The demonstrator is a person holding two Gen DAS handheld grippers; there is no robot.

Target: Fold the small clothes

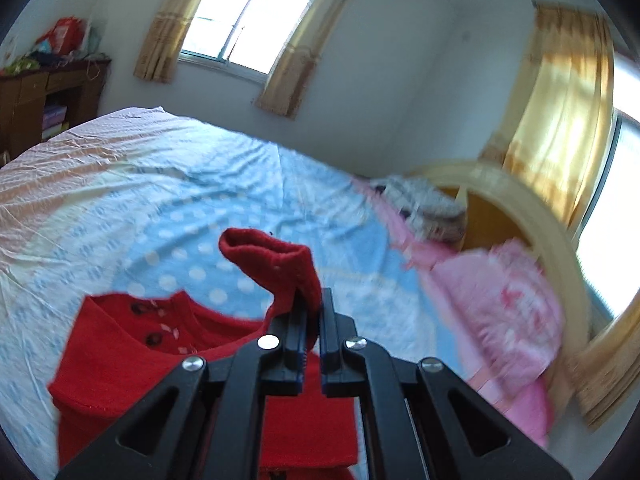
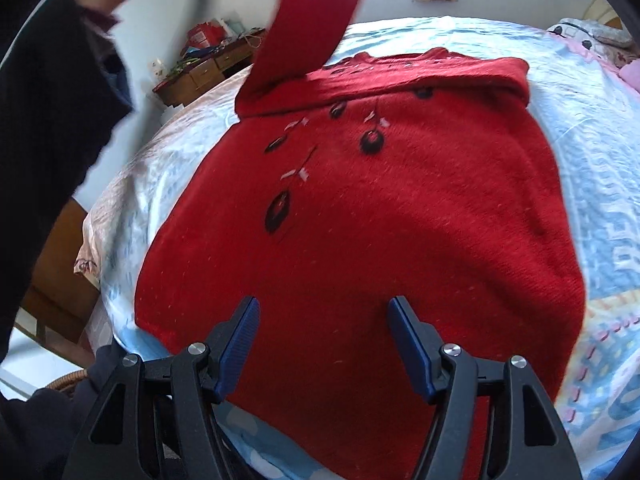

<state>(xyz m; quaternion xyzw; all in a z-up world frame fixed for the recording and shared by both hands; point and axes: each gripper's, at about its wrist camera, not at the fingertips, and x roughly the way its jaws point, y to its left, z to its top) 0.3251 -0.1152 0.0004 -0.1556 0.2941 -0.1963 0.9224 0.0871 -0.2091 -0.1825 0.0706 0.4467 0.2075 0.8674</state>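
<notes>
The left gripper [image 1: 314,312] is at the lower middle of the left wrist view, tilted a little downward, and its jaws are pressed together on a sleeve [image 1: 276,264] of the red sweater [image 2: 360,232]. The sleeve stands up above the fingers, its cuff bent toward the left. In the right wrist view the sweater lies flat on the blue bedsheet [image 2: 592,128] and fills the centre, and the lifted sleeve rises to the upper middle of the frame. A dark sleeve of the person [image 2: 48,100] fills the left edge. The right gripper [image 2: 324,312] points steeply down over the sweater's lower part, jaws spread wide, with nothing pinched between them.
</notes>
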